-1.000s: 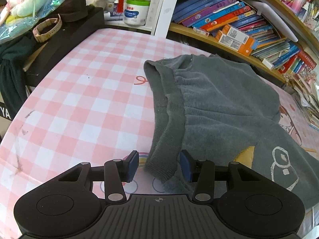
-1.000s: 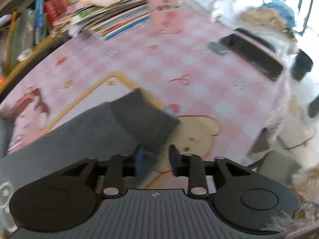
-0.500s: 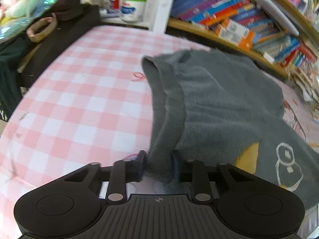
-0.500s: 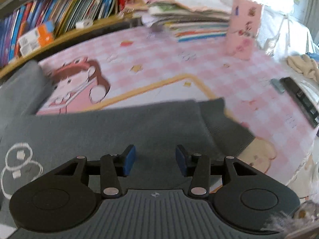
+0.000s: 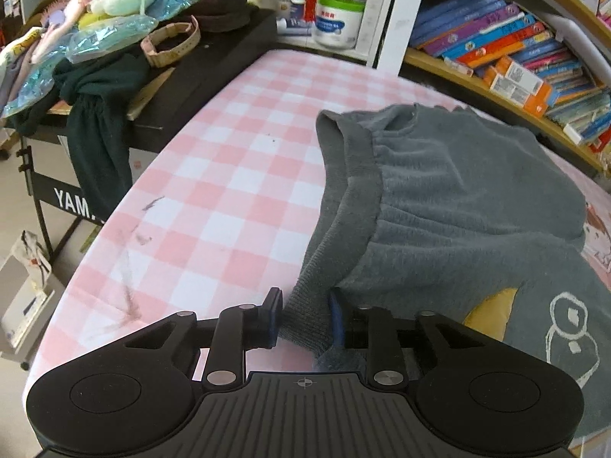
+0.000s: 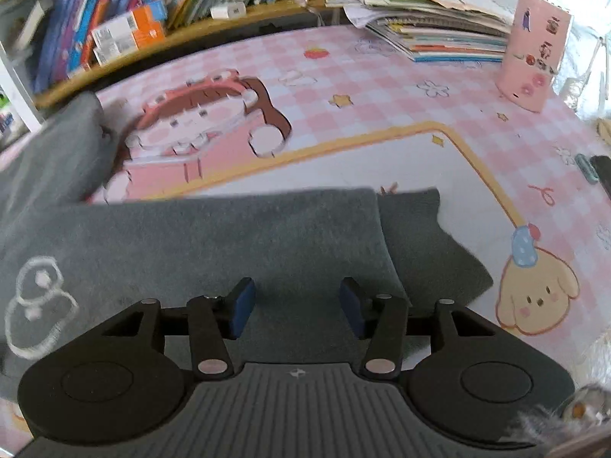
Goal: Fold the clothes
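Note:
A grey fleece garment (image 5: 458,206) with a ribbed waistband and a white printed figure lies on the pink checked tablecloth (image 5: 229,198). My left gripper (image 5: 305,320) is shut on the ribbed waistband corner (image 5: 309,316) at the near edge and holds it lifted. In the right wrist view the garment's leg (image 6: 214,244) lies flat with its ribbed cuff (image 6: 424,252) to the right. My right gripper (image 6: 296,307) is open above the leg, holding nothing.
A bookshelf (image 5: 515,49) runs along the back. A black keyboard stand piled with clothes and toys (image 5: 114,57) borders the table's left edge. A stack of books (image 6: 439,26) and a pink box (image 6: 534,49) sit at the far right.
My left gripper closed on the waistband corner and raised it. My right gripper let go of the cuff, opened, and moved left over the flat leg.

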The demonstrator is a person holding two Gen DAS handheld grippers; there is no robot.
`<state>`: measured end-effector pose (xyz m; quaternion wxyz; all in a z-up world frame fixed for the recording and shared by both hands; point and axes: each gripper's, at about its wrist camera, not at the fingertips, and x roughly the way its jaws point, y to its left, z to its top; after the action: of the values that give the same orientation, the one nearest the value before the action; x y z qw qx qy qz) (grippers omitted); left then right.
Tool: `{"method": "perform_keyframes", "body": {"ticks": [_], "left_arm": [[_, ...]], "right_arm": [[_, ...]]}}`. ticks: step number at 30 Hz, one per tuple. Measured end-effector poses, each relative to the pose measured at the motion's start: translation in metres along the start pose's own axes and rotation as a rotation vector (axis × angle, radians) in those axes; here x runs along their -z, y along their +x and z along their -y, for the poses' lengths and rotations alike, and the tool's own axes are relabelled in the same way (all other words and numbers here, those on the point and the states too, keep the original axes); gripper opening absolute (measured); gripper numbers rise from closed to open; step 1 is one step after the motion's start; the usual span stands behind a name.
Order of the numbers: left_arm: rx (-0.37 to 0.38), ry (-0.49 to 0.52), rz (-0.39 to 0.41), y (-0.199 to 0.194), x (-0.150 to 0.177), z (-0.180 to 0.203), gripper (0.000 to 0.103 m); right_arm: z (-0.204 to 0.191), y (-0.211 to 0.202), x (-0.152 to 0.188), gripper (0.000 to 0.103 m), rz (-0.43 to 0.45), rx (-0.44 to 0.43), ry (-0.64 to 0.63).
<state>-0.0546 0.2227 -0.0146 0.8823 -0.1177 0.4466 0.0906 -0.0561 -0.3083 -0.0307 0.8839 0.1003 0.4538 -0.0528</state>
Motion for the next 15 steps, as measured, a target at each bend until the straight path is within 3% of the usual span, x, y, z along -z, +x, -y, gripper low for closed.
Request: {"method": "perform_keyframes", "body": {"ticks": [4, 6, 9, 15], "left_arm": [[-0.028, -0.004, 0.110, -0.020, -0.008, 0.008, 0.047], [-0.024, 0.008, 0.184, -0.031, -0.015, 0.014, 0.047], [0.025, 0.059, 0.232, -0.036, -0.024, 0.032, 0.047], [0.127, 0.147, 0.107, -0.004, -0.016, 0.071, 0.040]], "right_arm": [[-0.006, 0.002, -0.025, 0.048, 0.034, -0.065, 0.011], [-0.015, 0.009, -0.041, 0.048, 0.044, -0.100, 0.005], [-0.030, 0.023, -0.064, 0.048, 0.050, -0.158, -0.006], [-0.074, 0.068, -0.110, 0.041, 0.002, -0.265, -0.011]]}}
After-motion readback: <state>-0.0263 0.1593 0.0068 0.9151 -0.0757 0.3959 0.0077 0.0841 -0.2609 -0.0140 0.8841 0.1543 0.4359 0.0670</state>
